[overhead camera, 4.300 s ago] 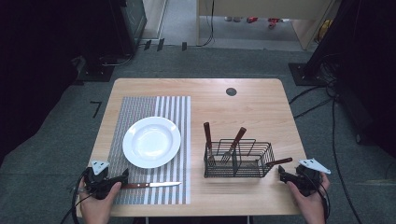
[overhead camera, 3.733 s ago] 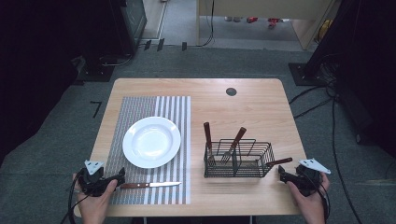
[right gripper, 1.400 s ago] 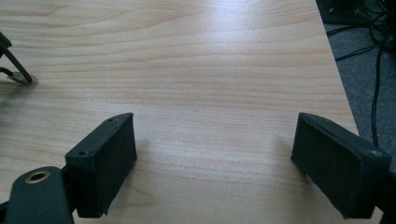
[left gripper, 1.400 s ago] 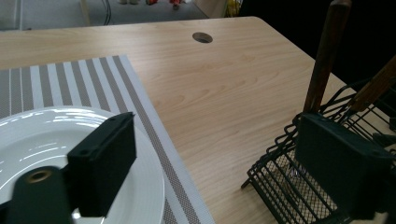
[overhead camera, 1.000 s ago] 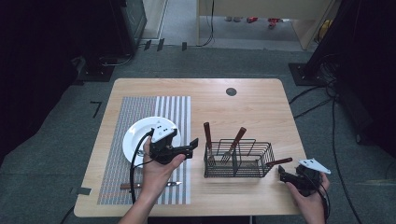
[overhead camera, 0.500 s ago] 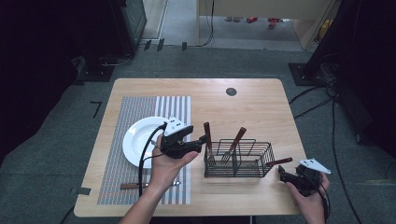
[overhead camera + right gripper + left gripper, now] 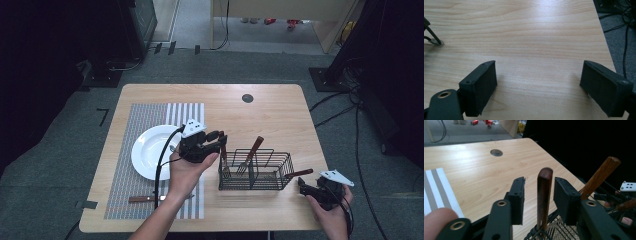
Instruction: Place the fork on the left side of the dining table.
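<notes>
Taking the wire basket (image 7: 255, 170) as the landmark: nearest the person, off its right end, the right gripper (image 7: 306, 189) rests low over the bare table (image 7: 280, 115) with its jaws spread wide and nothing between them; in the right gripper view only wood grain lies between the pads.

At the basket's left end, the left gripper (image 7: 221, 139) is held just above the rim. A dark wooden handle (image 7: 544, 195) stands upright out of that left compartment, and in the left gripper view it rises between the two jaws, closer to the right pad than the left, with a visible gap on either side. The jaws have just been closing around it but do not yet press on it.

Further along the basket a lighter wooden handle (image 7: 600, 176) leans out at a tilt.

Left of the basket lies a white plate (image 7: 150, 150) on a striped placemat (image 7: 150, 115), and a knife (image 7: 150, 199) lies on the mat's near edge.
</notes>
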A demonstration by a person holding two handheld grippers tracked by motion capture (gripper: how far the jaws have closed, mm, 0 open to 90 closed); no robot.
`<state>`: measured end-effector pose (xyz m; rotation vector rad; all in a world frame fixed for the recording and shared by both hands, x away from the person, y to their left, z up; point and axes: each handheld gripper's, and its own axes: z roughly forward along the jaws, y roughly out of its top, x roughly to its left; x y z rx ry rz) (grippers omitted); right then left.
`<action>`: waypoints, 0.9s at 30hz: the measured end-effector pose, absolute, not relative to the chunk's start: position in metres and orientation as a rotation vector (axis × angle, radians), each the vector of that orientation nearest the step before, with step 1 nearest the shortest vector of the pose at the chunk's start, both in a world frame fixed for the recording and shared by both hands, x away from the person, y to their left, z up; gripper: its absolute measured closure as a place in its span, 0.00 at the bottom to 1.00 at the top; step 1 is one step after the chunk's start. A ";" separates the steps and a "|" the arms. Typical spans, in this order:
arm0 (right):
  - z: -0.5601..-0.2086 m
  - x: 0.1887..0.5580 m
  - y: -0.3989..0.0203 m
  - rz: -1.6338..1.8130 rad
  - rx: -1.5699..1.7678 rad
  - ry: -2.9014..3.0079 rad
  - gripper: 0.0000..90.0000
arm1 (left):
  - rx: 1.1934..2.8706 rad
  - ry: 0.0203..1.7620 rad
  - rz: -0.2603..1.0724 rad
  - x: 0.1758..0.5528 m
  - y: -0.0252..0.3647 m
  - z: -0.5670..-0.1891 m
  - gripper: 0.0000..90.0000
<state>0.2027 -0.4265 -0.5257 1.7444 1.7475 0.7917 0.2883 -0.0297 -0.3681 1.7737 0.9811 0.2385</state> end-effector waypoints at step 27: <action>-0.526 0.203 -0.426 0.793 1.742 1.749 0.15 | 1.584 0.835 0.176 0.274 -0.006 -0.330 0.92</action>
